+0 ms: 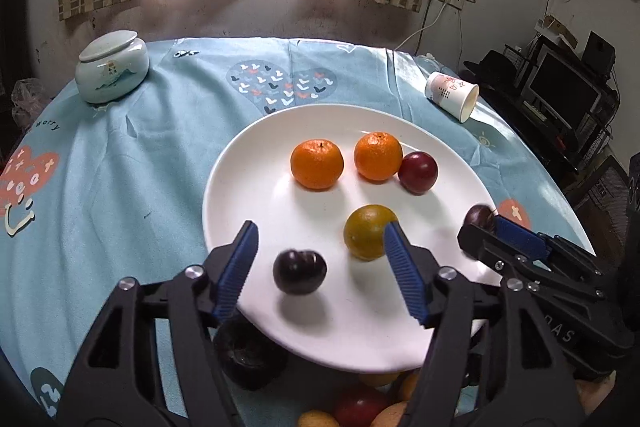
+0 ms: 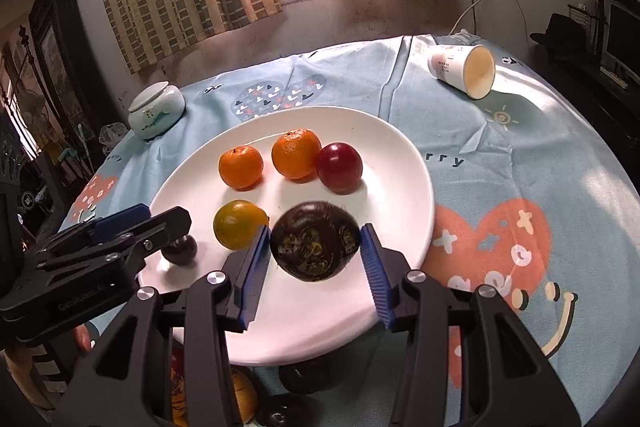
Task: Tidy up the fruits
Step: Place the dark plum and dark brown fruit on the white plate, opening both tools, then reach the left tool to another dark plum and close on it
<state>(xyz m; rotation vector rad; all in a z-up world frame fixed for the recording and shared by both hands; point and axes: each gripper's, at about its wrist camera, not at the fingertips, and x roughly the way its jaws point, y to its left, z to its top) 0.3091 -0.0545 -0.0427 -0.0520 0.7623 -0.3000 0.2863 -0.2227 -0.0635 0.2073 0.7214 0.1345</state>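
Plate (image 1: 224, 187) holds five fruits; left gripper (image 1: 320, 267) released over dark plum (image 1: 300, 271); right gripper (image 2: 314, 259) clenched on dark fruit (image 2: 316, 247); more fruit (image 1: 360, 407) waits below the plate's near rim.

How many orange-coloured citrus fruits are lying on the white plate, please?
2 bright orange ones at the back of the plate: one on the left, one on the right beside a red plum. A greenish-yellow citrus sits nearer.

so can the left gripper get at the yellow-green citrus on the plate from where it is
Probably yes. The left gripper is open over the white plate, and the yellow-green citrus sits just beyond its right finger, with nothing between. The dark plum lies between the fingers, so it could get nudged.
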